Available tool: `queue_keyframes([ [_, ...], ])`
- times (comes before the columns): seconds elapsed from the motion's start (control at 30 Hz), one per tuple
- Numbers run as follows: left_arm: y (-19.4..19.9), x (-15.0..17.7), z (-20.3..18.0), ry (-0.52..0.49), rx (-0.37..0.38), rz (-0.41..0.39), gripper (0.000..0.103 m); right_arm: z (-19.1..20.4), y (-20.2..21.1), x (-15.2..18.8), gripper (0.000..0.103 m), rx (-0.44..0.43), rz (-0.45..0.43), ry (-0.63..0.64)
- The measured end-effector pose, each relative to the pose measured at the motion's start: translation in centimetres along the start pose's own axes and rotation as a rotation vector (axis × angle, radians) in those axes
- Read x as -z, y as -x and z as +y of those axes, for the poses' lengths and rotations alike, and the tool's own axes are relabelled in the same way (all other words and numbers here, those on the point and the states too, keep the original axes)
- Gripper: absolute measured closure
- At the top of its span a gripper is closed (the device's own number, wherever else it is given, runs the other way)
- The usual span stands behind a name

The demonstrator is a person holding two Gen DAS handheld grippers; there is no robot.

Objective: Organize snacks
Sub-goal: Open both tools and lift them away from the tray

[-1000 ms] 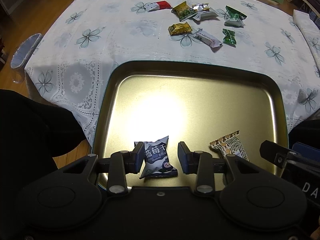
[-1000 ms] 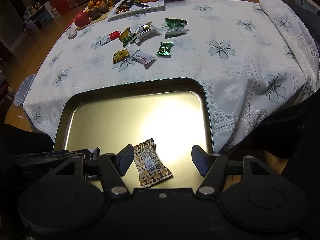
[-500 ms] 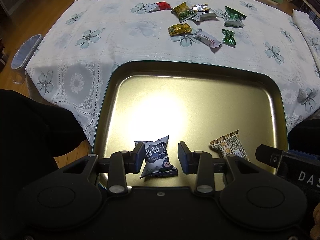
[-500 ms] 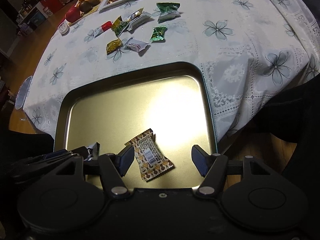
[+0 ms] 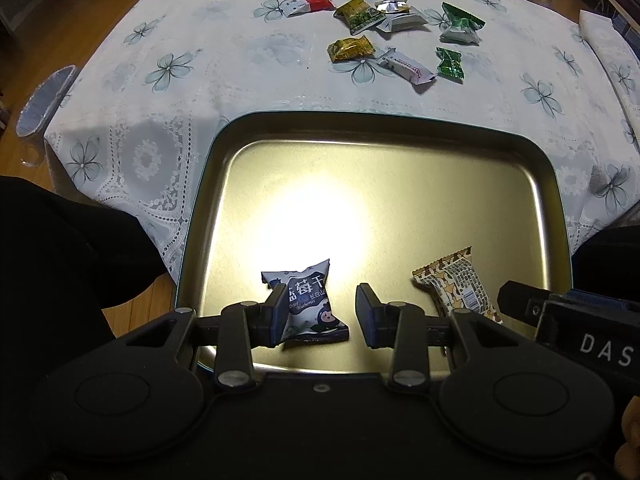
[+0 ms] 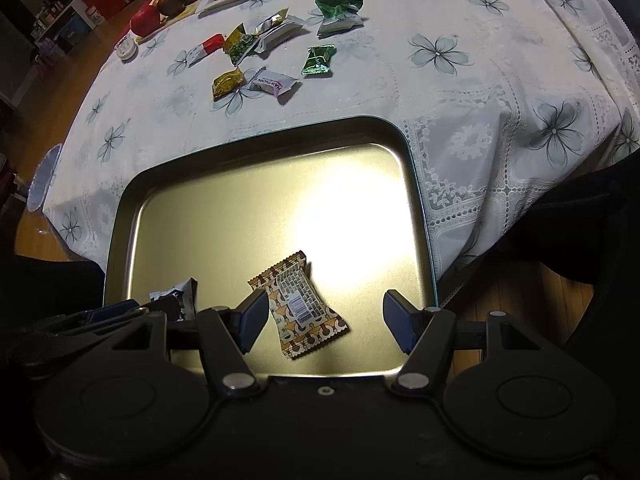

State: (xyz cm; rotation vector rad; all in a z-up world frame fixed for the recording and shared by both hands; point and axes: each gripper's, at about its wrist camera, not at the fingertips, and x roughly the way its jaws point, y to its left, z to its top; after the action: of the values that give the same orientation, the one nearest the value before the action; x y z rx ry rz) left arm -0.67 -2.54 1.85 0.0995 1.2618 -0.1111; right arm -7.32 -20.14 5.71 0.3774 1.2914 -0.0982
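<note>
A shallow metal tray (image 5: 400, 184) with rounded corners and a brushed, gold-toned floor sits at the near edge of a table under a white tablecloth (image 5: 224, 60) printed with grey-blue flowers and worked with lace-like openwork near its hem. A bright glare washes the tray's middle.

The left gripper (image 5: 322, 310) points steeply down over the tray's near side, its flat black pads standing apart. Between them lies a crinkled dark blueberry packet (image 5: 310, 304) with zigzag-cut ends; its edge sits against the left pad, while a clear gap separates it from the right pad, so nothing is clamped.

The right gripper (image 6: 324, 322) hangs over the same tray with its jaws wider apart. A flat brown-and-cream patterned packet (image 6: 300, 306), barcode side up and serrated at both ends, rests on the tray floor between them, close to the left pad, well clear of the right one, and not gripped.

Farther back on the cloth lie loose glossy wrappers: a gold foil candy (image 5: 351, 49), a white bar-shaped packet (image 5: 406, 66), a small green candy (image 5: 450, 64), a red-and-white packet (image 5: 308, 3) and a larger green pouch (image 5: 460, 24).
</note>
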Motion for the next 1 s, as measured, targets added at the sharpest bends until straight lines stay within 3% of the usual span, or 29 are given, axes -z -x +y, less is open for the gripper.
queue_keyframes([
  [1.0, -0.4, 0.4, 1.0, 0.045, 0.021, 0.080, 0.056, 0.6, -0.2, 0.0, 0.036, -0.012, 0.040, 0.031],
])
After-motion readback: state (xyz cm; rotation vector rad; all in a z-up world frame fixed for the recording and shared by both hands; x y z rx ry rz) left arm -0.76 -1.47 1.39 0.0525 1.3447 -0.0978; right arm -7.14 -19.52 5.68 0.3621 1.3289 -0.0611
